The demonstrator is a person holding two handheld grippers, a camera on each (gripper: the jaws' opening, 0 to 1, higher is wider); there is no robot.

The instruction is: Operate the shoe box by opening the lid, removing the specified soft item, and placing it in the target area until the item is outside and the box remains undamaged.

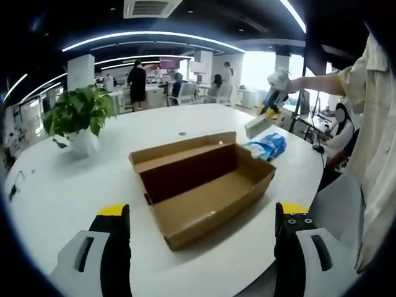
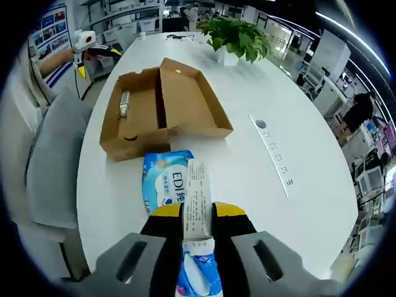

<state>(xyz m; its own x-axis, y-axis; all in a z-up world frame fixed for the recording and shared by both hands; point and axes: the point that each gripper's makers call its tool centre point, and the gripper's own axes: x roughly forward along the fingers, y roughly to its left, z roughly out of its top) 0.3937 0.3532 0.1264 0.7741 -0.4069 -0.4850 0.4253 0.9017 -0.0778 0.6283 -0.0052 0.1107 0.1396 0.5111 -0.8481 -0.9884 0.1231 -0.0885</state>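
Box (image 1: 204, 185) sits open on the white table (image 1: 74, 185), lid (image 1: 179, 150) folded flat behind it, inside bare in the left gripper view (the right gripper view shows a small pale cylinder (image 2: 124, 103) against one inner wall). Right gripper (image 2: 198, 213) is clamped on a white printed carton (image 2: 198, 198), raised above a blue tissue pack (image 2: 166, 185) lying on the table just beside the box. Left gripper (image 1: 204, 216) hangs near the box, jaws wide apart, holding nothing. Potted plant (image 1: 80, 117) stands well apart.

Open shoe box (image 1: 204, 185) and potted plant (image 1: 79, 117) interrupt an otherwise bare white table (image 1: 62, 185).
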